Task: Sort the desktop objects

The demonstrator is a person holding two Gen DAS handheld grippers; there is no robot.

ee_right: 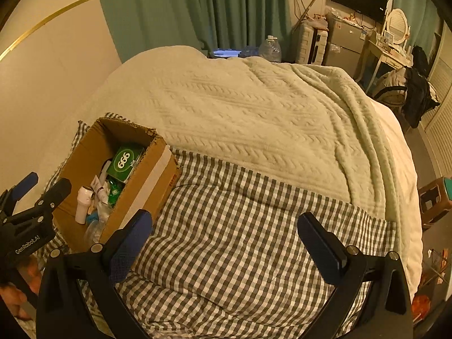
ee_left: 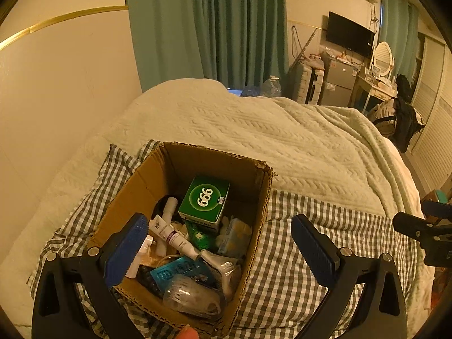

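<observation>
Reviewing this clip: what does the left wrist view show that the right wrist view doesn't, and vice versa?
Only the left wrist view looks down into the cardboard box, showing the white tube, blue packet and clear plastic piece near its front. Only the right wrist view shows the box's outer side with its pale tape strip and a wide bare stretch of checked cloth. Both show the green 999 box inside the box, the cream blanket, and the left gripper and right gripper, both open.
</observation>
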